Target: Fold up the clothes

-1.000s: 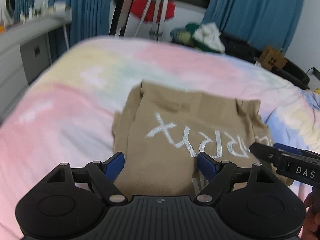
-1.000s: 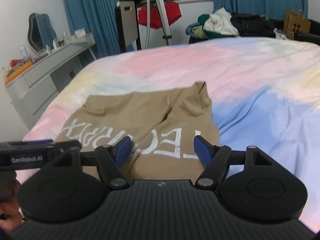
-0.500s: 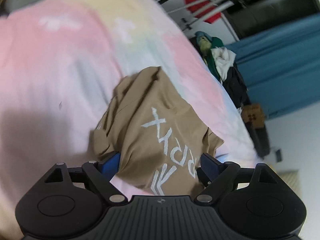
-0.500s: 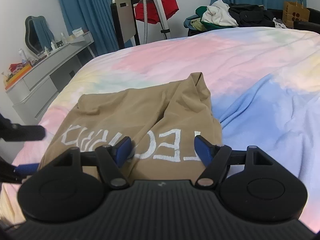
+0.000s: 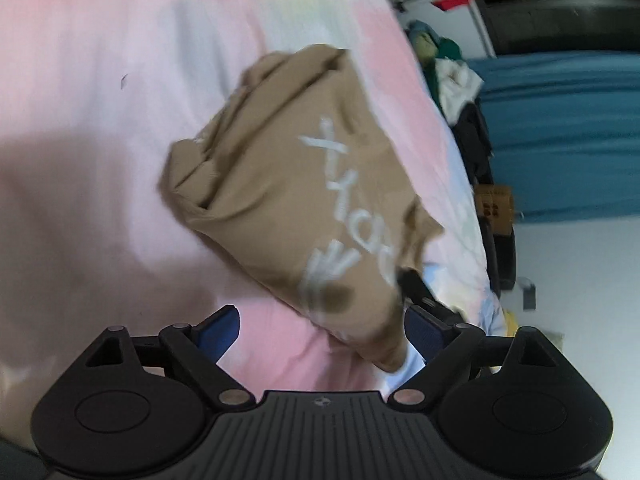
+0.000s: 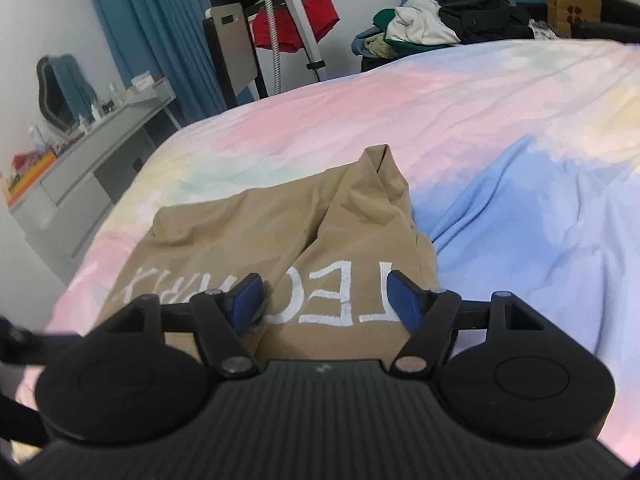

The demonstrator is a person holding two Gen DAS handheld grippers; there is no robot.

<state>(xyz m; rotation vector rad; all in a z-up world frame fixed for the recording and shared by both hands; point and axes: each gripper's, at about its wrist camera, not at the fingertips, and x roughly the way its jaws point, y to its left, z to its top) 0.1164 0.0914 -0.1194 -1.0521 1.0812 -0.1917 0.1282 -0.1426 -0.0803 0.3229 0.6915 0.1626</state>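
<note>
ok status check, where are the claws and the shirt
Left claw opening, nothing gripped. Right claw open over tan shirt, partly folded on bed. Nothing in the way.

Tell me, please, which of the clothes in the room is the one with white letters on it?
The tan garment lying on the pastel bed cover before both grippers. The red garment on the rack and the pile of clothes beyond the bed show no lettering.

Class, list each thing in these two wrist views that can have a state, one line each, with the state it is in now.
tan garment: partly folded, rumpled, lying on the bed, white lettering up
left gripper: jaws opening, garment's near edge between them, not pinched
right gripper: open, over the garment's lettering
bedspread: spread out, wrinkled
clothes pile: heaped, unfolded
</note>
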